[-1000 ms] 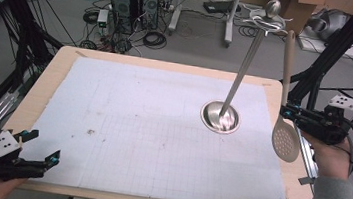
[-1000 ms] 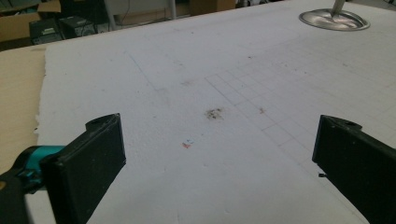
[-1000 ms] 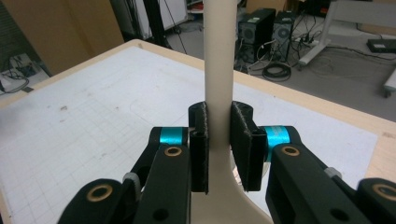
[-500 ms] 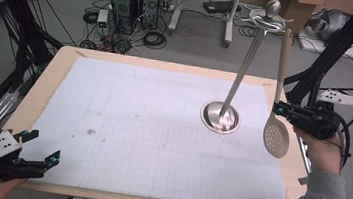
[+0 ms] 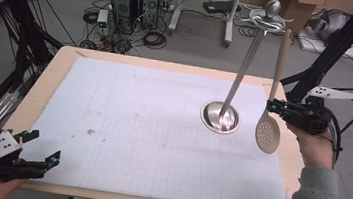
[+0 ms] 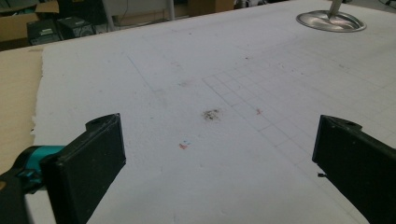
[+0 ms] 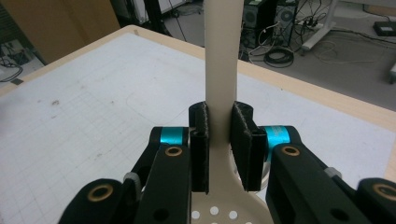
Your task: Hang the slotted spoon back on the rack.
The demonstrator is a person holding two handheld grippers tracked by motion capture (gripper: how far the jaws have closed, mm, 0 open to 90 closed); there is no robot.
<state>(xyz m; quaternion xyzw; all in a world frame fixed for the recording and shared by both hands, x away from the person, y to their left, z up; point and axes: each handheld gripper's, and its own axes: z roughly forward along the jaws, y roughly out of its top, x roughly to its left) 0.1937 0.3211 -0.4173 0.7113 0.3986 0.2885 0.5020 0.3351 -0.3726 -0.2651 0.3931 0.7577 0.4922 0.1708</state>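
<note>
Both black fingers (image 7: 201, 149) of the right gripper (image 7: 219, 144) press flat against the neck of a cream slotted spoon (image 7: 223, 60), clenched on it just above the perforated bowl, whose holes show at the bottom centre of the right gripper view. From above, at the right of the frame, that right gripper (image 5: 277, 107) holds the slotted spoon (image 5: 268, 132) upright — handle rising toward the top of the frame, round perforated head hanging below the jaws over the right edge of the white gridded mat (image 5: 151, 127). A hand (image 5: 317, 146) in a grey sleeve carries it. Just to the left of the spoon stands a metal stand (image 5: 239, 81), its shiny round base (image 5: 220, 117) resting on the mat and its thin pole leaning up to a hooked top with a ball. At the lower left corner of the frame the left gripper (image 5: 37, 156) sits low at the mat's near edge, released — in the left gripper view its fingers (image 6: 88, 163) stand wide apart with nothing between them, only the mat's dark smudge (image 6: 212, 114) and red marks ahead. The stand's base (image 6: 330, 21) shows at the upper right of that view. The mat lies on a pale wooden table (image 5: 54, 73).
</note>
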